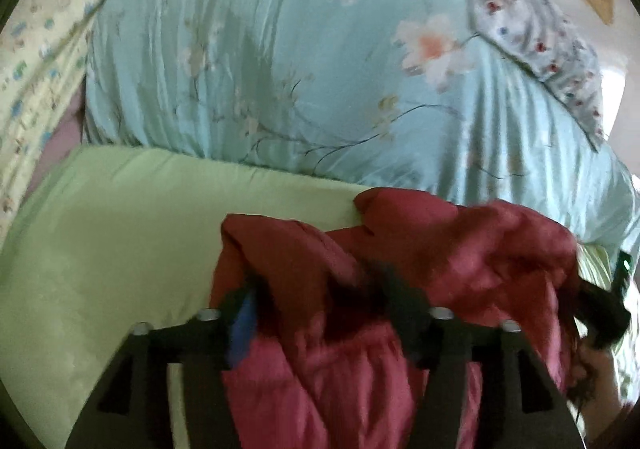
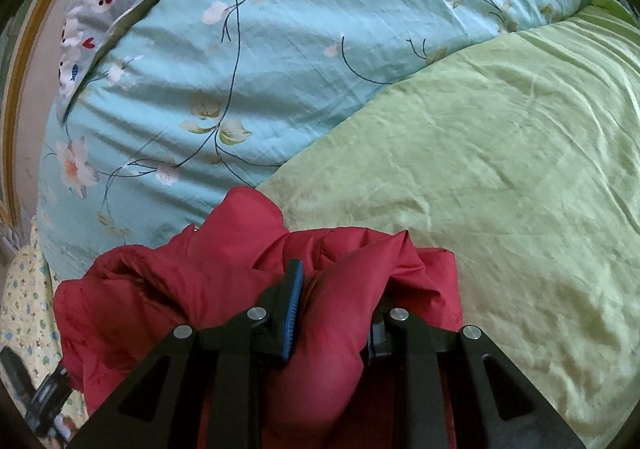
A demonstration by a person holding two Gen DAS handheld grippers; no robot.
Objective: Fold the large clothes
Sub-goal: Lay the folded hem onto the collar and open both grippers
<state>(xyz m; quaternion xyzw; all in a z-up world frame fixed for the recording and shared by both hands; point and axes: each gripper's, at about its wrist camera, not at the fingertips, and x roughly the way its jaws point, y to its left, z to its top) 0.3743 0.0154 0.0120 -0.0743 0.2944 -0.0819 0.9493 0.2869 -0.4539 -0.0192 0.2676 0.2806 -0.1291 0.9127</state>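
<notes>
Red padded jacket [image 2: 224, 289] is bunched at 6 o'clock in both views, over the green sheet [image 2: 500, 177], with the teal floral duvet [image 2: 280, 49] heaped toward 12 o'clock. The right tool [image 2: 332, 313] is clamped on a thick fold, probably so the bulk can be lifted and spread. The left tool [image 1: 316, 305] is buried in blurred cloth; its grip cannot be told.

Left tongs [image 1: 320, 305] sit buried in the bunched red jacket [image 1: 420, 249], fabric packed between the fingers, blurred. The jacket lies on a light green sheet [image 1: 120, 233]; behind it bulges a teal floral duvet [image 1: 280, 61], a grey patterned pillow [image 1: 532, 25] far right.
</notes>
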